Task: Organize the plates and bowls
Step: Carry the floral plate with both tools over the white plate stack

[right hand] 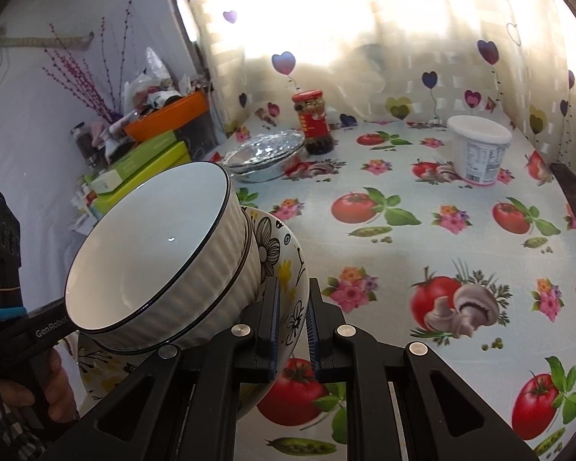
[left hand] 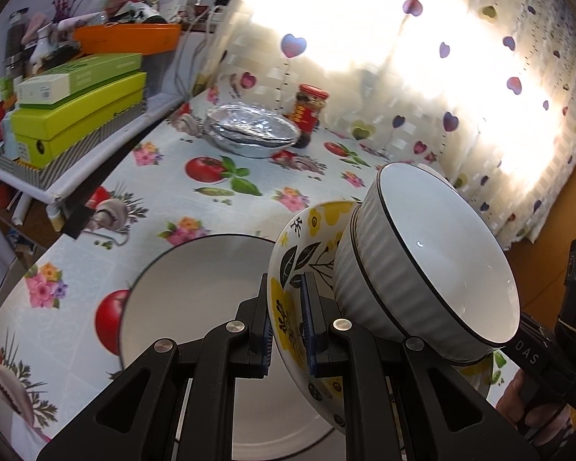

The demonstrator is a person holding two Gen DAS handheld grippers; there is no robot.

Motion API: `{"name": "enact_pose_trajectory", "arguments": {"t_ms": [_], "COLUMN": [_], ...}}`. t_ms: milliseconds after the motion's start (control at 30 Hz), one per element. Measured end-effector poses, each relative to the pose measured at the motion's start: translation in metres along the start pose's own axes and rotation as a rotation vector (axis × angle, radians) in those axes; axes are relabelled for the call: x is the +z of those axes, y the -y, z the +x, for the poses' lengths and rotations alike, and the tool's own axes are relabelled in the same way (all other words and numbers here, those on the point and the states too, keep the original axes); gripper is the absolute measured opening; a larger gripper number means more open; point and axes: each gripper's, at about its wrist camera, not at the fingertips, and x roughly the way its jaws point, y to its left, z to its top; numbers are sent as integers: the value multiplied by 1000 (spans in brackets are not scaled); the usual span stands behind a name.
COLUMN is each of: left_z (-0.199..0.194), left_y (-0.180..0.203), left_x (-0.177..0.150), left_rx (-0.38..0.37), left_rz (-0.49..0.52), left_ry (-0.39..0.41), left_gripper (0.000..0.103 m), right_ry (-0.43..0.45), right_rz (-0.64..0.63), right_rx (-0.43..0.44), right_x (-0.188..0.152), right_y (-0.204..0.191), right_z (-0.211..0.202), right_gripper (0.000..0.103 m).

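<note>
A yellow-flowered bowl (left hand: 288,307) hangs above the table, carried from both sides. My left gripper (left hand: 286,288) is shut on one side of its rim. My right gripper (right hand: 292,294) is shut on the opposite side of that flowered bowl (right hand: 288,269). Two nested white ribbed bowls (left hand: 434,261) with dark rims sit inside it, tilted; in the right wrist view these white bowls (right hand: 153,253) lean to the left. Below, in the left wrist view, a large white plate (left hand: 196,299) with a dark rim lies on the table.
The table (right hand: 403,238) wears a cloth printed with tomatoes and flowers. At the back stand foil pans (left hand: 249,130), a red-lidded jar (right hand: 313,123) and a white tub (right hand: 480,150). Stacked green and orange boxes (left hand: 76,115) crowd a shelf on the left. A heart-patterned curtain (left hand: 441,77) hangs behind.
</note>
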Motion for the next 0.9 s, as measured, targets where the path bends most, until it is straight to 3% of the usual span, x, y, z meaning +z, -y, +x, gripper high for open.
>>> {"name": "enact_pose_trajectory", "arguments": {"t_ms": [900], "left_z": [-2], "left_y": [-66], "left_x": [-10], "left_rx": [71], "left_rz": [-94], "left_ry": [-11], "left_gripper": [12], "right_ry": [-64], "right_rz": [-78], "right_rx": [67], "right_x": [-3], "right_y": [-49], "right_z": [51], "right_gripper": [13]}}
